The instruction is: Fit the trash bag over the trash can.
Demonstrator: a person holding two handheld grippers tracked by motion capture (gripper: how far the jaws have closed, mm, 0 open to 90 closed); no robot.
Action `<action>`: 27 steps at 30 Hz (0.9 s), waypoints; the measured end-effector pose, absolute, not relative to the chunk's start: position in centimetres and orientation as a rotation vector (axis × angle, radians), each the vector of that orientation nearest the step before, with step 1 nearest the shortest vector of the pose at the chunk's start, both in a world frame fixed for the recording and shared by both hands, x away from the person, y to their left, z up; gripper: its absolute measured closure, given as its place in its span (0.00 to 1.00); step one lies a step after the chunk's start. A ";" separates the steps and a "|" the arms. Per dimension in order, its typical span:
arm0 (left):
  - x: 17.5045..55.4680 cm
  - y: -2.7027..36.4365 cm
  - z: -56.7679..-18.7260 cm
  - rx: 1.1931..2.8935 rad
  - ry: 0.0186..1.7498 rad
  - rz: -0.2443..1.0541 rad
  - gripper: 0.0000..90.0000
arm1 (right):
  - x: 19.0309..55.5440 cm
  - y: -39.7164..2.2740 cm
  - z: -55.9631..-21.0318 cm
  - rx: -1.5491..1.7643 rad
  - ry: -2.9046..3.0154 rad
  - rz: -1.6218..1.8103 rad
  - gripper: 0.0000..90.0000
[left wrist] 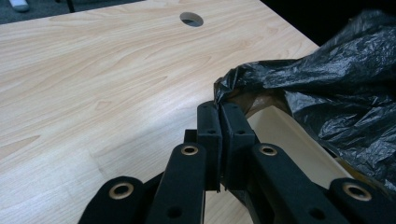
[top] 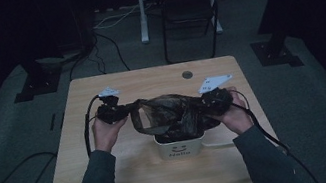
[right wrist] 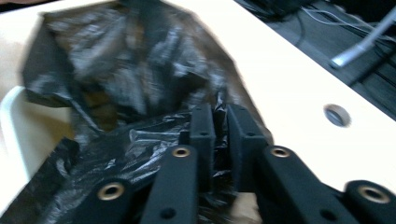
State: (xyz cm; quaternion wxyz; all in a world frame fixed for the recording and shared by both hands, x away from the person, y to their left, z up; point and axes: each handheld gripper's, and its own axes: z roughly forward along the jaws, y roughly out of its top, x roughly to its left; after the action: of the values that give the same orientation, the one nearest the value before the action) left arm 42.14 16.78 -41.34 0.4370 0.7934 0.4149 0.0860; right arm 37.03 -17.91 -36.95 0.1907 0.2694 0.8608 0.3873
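1. A black plastic bag (top: pixel 167 113) hangs stretched between the two tools over the middle of the light wooden desk (top: pixel 116 181); its lower part drops into a small white bin (top: pixel 181 146) that stands just toward six o'clock from the desk's centre.
2. The bin carries a smiling face and the word "Hello" on the wall that faces six o'clock.
3. The left tool (top: pixel 121 111) sits at the nine o'clock end of the bag, held in the person's left hand (top: pixel 105 129).
4. In the left gripper view the left tool (left wrist: pixel 219 109) has its jaws pressed together with a corner of the bag's (left wrist: pixel 336 79) edge pinched at the tips.
5. Below that pinch, toward four o'clock in that view, runs the pale rim of the bin (left wrist: pixel 289 135).
6. The right tool (top: pixel 209 103) sits at the three o'clock end of the bag, held in the person's right hand (top: pixel 233 114).
7. In the right gripper view the right tool (right wrist: pixel 220 116) shows a narrow gap between its jaws, with crumpled bag film (right wrist: pixel 130 79) lying between and around them; the picture is blurred, yet the film looks caught between the pads.
8. The bin's white rim (right wrist: pixel 11 126) shows at nine o'clock in that view.
9. A round cable hole (top: pixel 187 74) lies in the desk at twelve o'clock from the bag, well apart from it.
10. Beyond the desk, at twelve o'clock, a dark chair (top: pixel 187 11) stands on the grey floor.
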 end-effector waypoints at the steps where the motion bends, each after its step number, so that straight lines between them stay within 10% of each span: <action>1: 42.2 16.8 -41.4 1.974 1.034 0.215 0.97 | 37.2 -18.2 -37.0 0.775 2.411 1.080 0.92; 27: 43.9 15.8 -44.6 2.057 1.110 0.173 0.97 | 42.1 -20.2 -43.2 1.017 2.467 0.854 0.96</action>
State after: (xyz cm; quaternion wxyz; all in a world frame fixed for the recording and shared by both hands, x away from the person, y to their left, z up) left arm 43.88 15.76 -44.56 0.3882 0.8088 0.4365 0.0679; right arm 42.08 -20.23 -43.23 0.1691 0.3579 0.8678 0.3004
